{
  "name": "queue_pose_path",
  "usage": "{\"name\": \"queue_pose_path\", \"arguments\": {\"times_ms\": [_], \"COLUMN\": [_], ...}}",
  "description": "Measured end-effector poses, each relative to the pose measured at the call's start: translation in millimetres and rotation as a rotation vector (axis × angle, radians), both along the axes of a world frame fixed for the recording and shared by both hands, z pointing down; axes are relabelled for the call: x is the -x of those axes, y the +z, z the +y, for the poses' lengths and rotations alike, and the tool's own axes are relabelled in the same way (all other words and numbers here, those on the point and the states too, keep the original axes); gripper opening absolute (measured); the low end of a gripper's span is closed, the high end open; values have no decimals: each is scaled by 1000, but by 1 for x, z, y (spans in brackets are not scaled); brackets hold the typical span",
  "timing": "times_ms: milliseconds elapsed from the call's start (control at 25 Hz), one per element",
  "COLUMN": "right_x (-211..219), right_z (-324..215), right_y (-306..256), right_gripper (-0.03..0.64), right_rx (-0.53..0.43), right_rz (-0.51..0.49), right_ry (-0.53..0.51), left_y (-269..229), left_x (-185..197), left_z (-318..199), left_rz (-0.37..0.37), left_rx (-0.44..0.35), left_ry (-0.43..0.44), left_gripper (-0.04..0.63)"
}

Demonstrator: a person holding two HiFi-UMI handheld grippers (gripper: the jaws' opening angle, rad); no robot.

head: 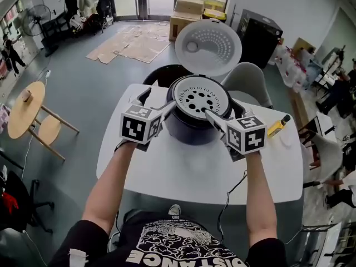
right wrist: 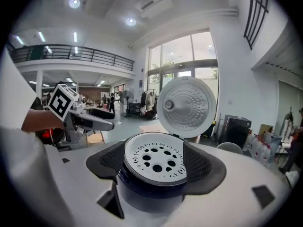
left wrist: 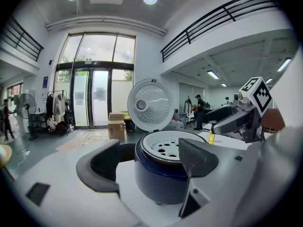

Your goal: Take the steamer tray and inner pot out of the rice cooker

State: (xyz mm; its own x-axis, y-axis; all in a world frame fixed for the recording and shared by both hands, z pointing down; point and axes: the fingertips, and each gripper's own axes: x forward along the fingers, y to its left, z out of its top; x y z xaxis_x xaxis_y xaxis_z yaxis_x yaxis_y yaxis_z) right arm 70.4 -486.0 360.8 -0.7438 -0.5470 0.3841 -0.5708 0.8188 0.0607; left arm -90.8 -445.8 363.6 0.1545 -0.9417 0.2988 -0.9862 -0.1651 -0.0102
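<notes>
Left claw (left wrist: 149, 160) and right claw (right wrist: 156, 164) both released, jaws spread around the rice cooker (head: 189, 128) on the white surface (head: 183, 171), steamer tray (head: 200, 98) seated inside, lid up.

Rice cooker (head: 192, 128): round, dark blue body, upright on the white table (head: 183, 177), toward the table's 12 o'clock edge as seen from the head view.

Lid (head: 208, 47): fully open, hinged at the cooker's 12 o'clock and standing up behind the body. Its pale inner face is dimpled, with a round fitting off-centre.

Steamer tray (head: 201, 98): white, round, shallow. It sits level in the cooker's mouth, its edge resting on the rim. Larger round holes in the middle of its floor, a ring of small holes nearer the edge.

Inner pot: under the tray, hidden from every view.
</notes>
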Motion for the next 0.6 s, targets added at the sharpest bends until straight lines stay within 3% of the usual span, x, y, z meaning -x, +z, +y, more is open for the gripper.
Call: {"name": "queue_pose_path", "arguments": {"times_ms": [280,600], "right_x": [36,66], "right_z": [-22,-41], "right_y": [7,36], "right_gripper": [396,396], "right_rx": [41,116], "right_rz": [189,444], "right_ry": [-189,-336], "left_y": [-2,-3], "left_x": [21,28], "left_z": [-6,-9], "left_rz": [3,-20], "left_rx": [-3,12], "left_ry": [-64,-63], "left_gripper": [377,377]}}
